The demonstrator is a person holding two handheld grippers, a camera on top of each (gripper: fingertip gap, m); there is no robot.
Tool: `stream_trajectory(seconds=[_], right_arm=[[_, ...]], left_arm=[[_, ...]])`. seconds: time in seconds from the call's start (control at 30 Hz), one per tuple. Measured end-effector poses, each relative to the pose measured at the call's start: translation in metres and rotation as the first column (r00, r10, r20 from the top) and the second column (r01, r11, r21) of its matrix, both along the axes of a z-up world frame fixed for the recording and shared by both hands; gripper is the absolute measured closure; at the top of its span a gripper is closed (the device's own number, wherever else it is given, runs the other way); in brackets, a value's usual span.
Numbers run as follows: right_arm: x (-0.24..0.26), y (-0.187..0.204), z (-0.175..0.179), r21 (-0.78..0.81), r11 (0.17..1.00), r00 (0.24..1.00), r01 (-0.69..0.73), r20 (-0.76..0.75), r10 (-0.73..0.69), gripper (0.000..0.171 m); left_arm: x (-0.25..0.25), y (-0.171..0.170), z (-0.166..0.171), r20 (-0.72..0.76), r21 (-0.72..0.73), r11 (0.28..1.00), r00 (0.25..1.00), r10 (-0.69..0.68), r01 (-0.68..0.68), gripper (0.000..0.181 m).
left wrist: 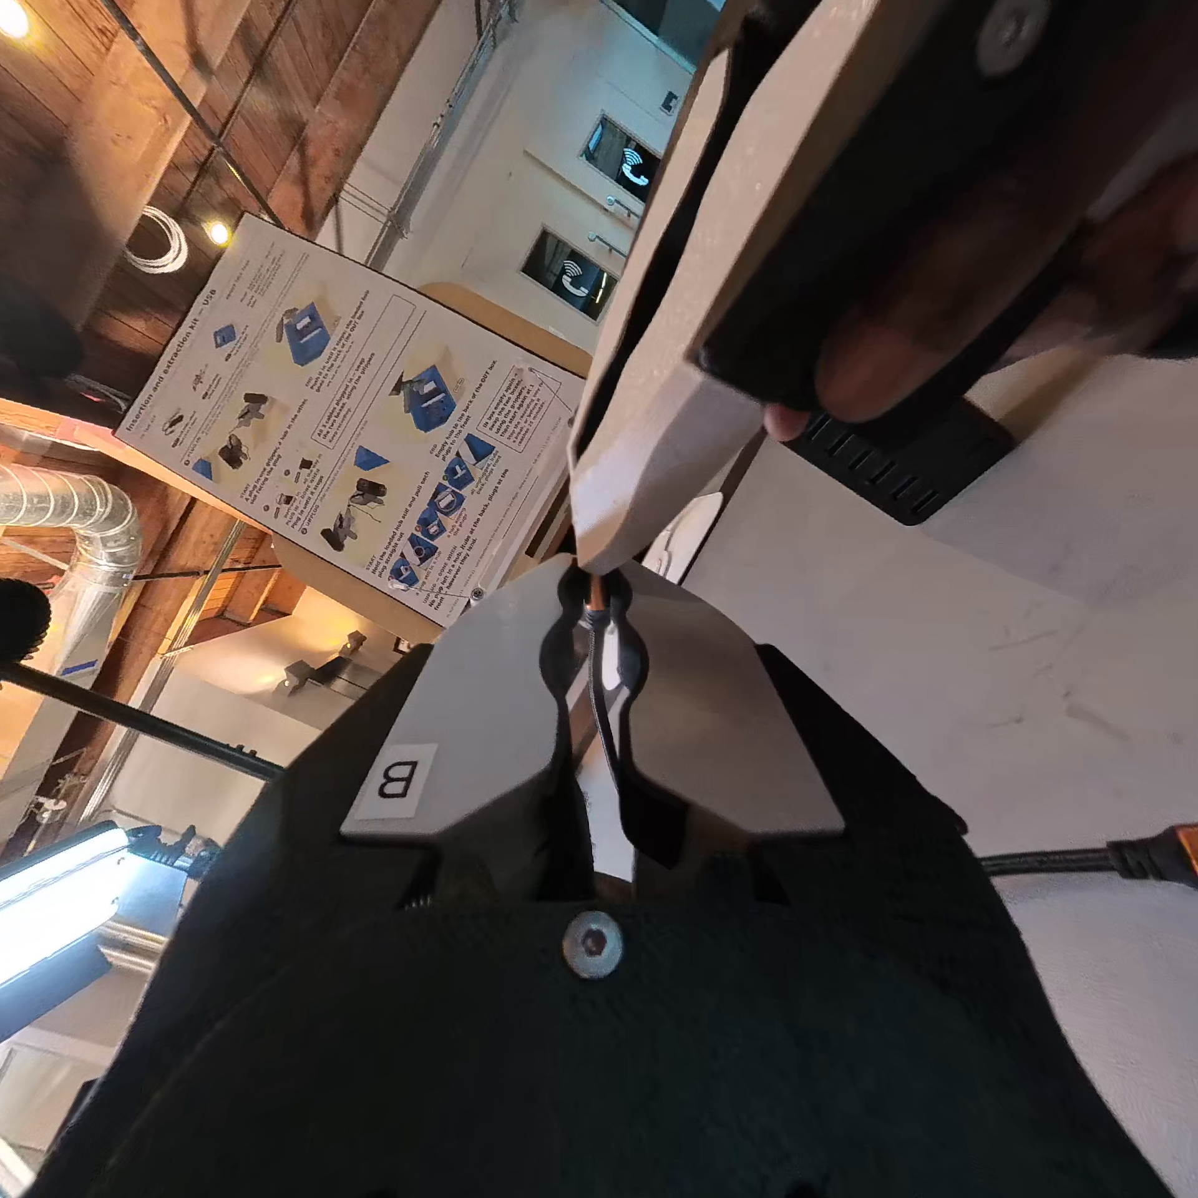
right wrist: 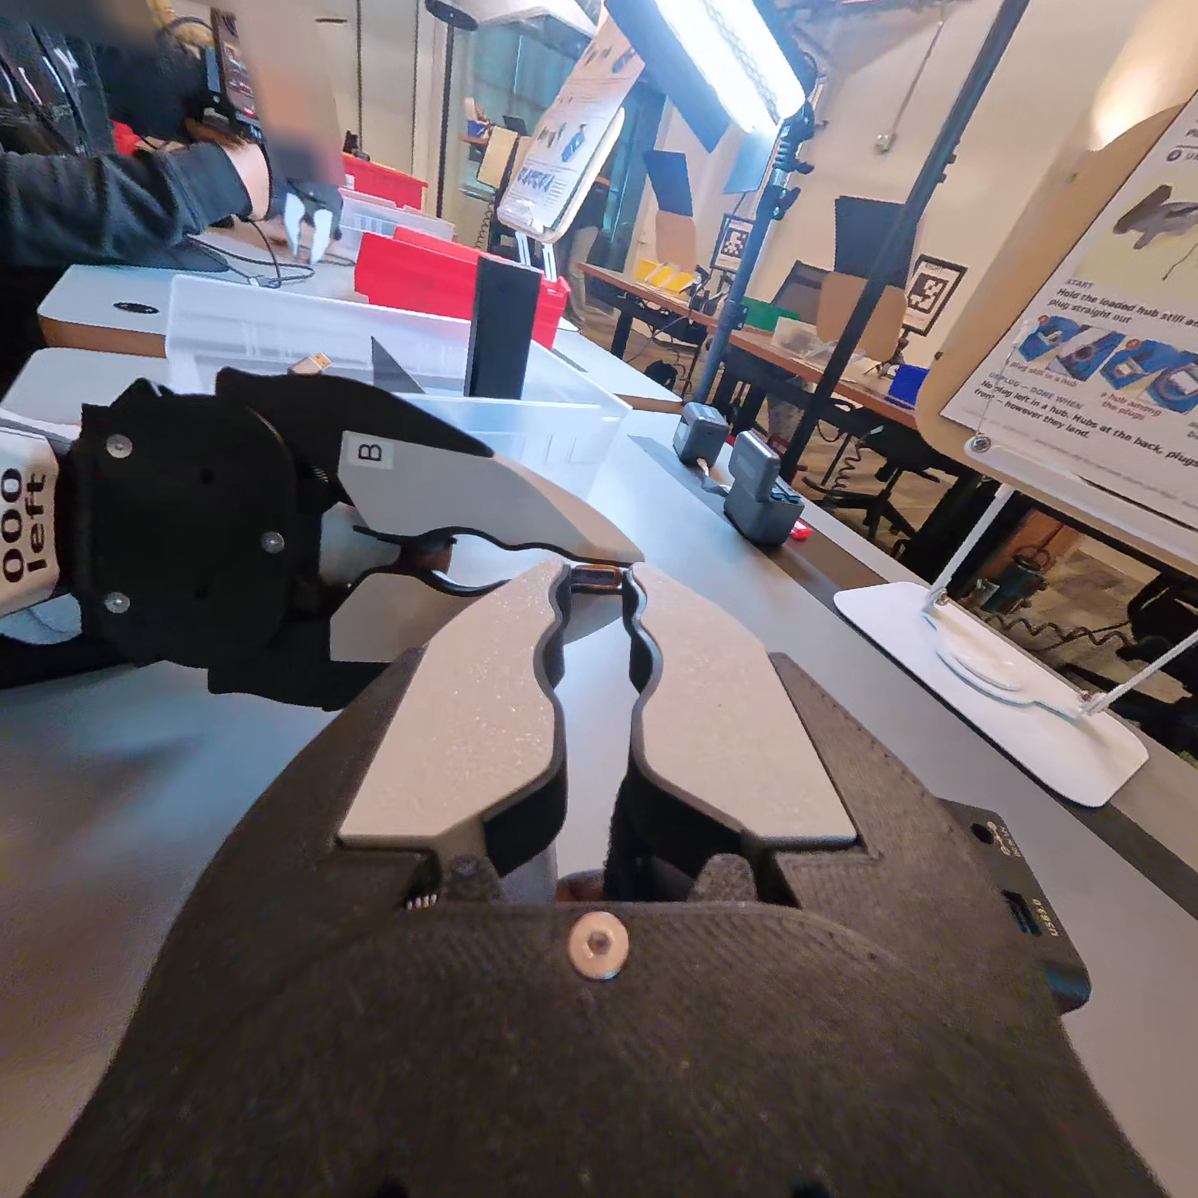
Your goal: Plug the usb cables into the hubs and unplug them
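A braided black USB cable [left wrist: 599, 700] with an orange plug [left wrist: 597, 598] runs between my left gripper's [left wrist: 593, 587] fingers, which are shut on it near the tips. My right gripper [left wrist: 587, 559] comes in from the upper right and meets the same plug tip to tip. In the right wrist view my right gripper [right wrist: 596, 574] is shut on the small orange plug [right wrist: 593, 578]. The left gripper [right wrist: 604, 556] reaches in from the left, with the cable [right wrist: 421, 541] showing between its fingers. A black hub [right wrist: 502, 330] stands upright in a clear bin [right wrist: 570, 415].
A second orange-and-black plug [left wrist: 1151, 856] lies on the white table at the right. A black slotted block [left wrist: 907, 470] lies under the right gripper. An instruction board [right wrist: 1089, 337] stands on a white base [right wrist: 972, 681]. Two grey devices [right wrist: 755, 486], red bins [right wrist: 421, 272] and another person's gripper [right wrist: 311, 227] lie beyond. Left and right tips are no more than a few centimetres apart.
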State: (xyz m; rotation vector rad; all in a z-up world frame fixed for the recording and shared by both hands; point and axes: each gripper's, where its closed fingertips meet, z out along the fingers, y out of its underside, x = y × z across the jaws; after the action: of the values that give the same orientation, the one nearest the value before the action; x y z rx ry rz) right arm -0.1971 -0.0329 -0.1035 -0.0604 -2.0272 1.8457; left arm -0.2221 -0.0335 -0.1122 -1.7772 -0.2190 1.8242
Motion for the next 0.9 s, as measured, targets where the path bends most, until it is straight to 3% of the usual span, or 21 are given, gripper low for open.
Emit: stream_trajectory(seconds=[0.13, 0.27, 0.33, 0.4, 0.47, 0.53, 0.73, 0.9], right_arm=[[0.001, 0.006, -0.006, 0.082, 0.996, 0.998, -0.038, -0.037, 0.041, 0.157], [0.006, 0.028, 0.003, 0.059, 0.981, 0.982, -0.187, 0.032, 0.185, 0.157], [0.003, 0.042, 0.006, 0.025, 0.973, 0.970, -0.229, 0.084, 0.227, 0.157], [0.003, 0.052, 0.008, 0.001, 0.962, 0.956, -0.272, 0.113, 0.270, 0.157], [0.005, 0.060, 0.008, -0.017, 0.948, 0.936, -0.317, 0.153, 0.316, 0.157], [0.008, 0.066, 0.009, -0.048, 0.933, 0.915, -0.358, 0.184, 0.360, 0.157], [0.016, 0.061, 0.013, -0.182, 0.879, 0.847, -0.442, 0.239, 0.475, 0.157], [0.020, 0.056, 0.004, -0.143, 0.876, 0.844, -0.460, 0.234, 0.482, 0.157]], left_arm=[[0.002, 0.007, -0.008, 0.076, 0.034, 0.996, 0.994, -0.080, 0.078, 0.173], [0.010, 0.014, -0.005, 0.206, 0.251, 0.941, 0.938, -0.279, 0.225, 0.158], [0.018, 0.019, -0.001, 0.258, 0.395, 0.862, 0.863, -0.435, 0.317, 0.154], [0.028, 0.024, -0.003, 0.327, 0.522, 0.765, 0.740, -0.588, 0.377, 0.150], [0.037, 0.029, -0.009, 0.382, 0.633, 0.672, 0.601, -0.702, 0.384, 0.144], [0.039, 0.031, -0.011, 0.369, 0.715, 0.597, 0.528, -0.765, 0.364, 0.141], [0.041, 0.036, 0.001, 0.211, 0.761, 0.481, 0.536, -0.817, 0.435, 0.143], [0.042, 0.015, 0.038, 0.063, 0.783, 0.407, 0.591, -0.804, 0.470, 0.142]])
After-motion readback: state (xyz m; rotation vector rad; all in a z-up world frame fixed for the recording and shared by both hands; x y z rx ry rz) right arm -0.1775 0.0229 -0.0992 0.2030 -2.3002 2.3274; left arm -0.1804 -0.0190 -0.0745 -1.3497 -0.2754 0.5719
